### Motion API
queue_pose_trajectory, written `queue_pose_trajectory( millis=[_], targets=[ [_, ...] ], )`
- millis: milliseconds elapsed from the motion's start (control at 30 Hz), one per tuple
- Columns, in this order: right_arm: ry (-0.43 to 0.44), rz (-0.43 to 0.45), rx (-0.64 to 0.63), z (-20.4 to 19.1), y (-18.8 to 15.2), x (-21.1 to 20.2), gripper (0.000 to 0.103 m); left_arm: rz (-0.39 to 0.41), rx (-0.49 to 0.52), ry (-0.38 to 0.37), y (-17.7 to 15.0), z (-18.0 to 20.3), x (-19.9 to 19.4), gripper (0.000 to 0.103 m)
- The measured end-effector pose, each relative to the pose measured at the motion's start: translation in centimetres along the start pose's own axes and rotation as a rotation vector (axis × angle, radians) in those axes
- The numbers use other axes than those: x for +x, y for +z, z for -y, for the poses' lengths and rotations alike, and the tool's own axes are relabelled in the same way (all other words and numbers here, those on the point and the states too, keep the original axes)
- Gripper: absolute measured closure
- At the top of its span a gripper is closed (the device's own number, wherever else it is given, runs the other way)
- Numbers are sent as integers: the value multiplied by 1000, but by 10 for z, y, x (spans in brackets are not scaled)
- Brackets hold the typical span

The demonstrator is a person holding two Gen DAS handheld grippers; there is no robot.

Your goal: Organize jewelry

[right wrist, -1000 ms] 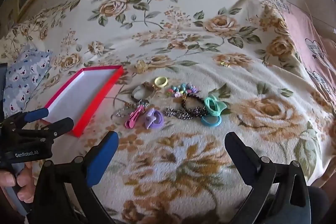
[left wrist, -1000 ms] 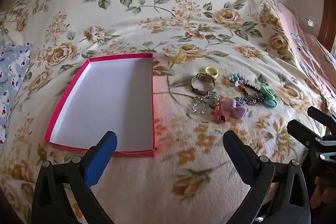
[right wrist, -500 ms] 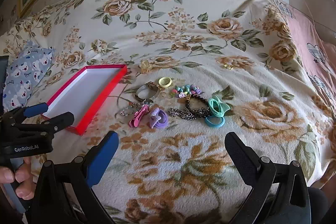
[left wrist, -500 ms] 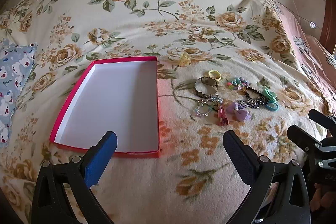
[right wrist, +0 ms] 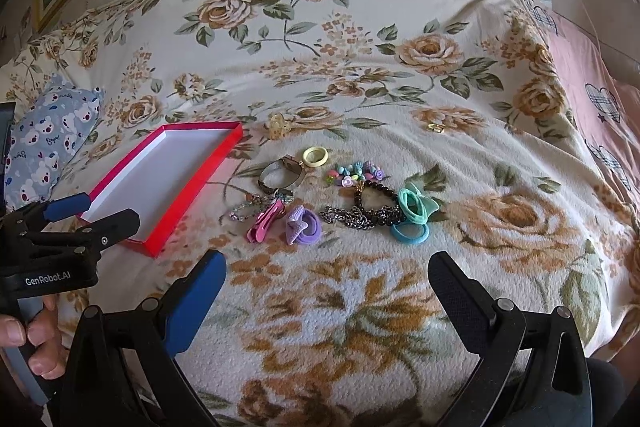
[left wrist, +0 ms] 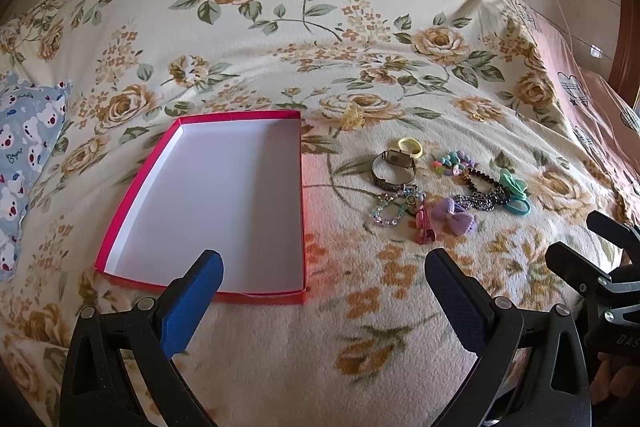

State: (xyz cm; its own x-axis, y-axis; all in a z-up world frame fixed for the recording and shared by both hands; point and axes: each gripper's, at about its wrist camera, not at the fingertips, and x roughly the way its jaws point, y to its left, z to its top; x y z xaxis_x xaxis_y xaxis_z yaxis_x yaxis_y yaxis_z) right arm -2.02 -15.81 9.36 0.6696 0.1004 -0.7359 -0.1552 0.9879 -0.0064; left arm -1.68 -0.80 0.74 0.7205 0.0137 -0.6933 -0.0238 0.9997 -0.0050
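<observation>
Floral bedding (left wrist: 280,39) is spread across a bed, with a red box (left wrist: 120,227) laid empty toward its left edge. Jewelry (right wrist: 340,199) is clustered just right of the box, apart from it. Both the left gripper (left wrist: 324,283) and right gripper (right wrist: 328,287) are held with fingers wide apart above the near edge.

The right gripper (right wrist: 326,291) hovers over the floral bed (right wrist: 360,67), its jaws spread wide and holding nothing. Just ahead of it lie a purple bow (right wrist: 304,225), a pink clip (right wrist: 264,221), a dark chain (right wrist: 360,217) and teal hair ties (right wrist: 414,215). Ahead and to its left sits the red box (right wrist: 200,171), with the left gripper (right wrist: 90,213) at the box's near end, held by a hand (right wrist: 36,339).
</observation>
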Motion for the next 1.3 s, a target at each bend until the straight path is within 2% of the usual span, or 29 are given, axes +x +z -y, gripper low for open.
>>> queue_pose_trajectory(
  millis=[1300],
  targets=[
    [15,-14,6,1,1,2,1,-16,4,-1,0,-6,9,1]
  ],
)
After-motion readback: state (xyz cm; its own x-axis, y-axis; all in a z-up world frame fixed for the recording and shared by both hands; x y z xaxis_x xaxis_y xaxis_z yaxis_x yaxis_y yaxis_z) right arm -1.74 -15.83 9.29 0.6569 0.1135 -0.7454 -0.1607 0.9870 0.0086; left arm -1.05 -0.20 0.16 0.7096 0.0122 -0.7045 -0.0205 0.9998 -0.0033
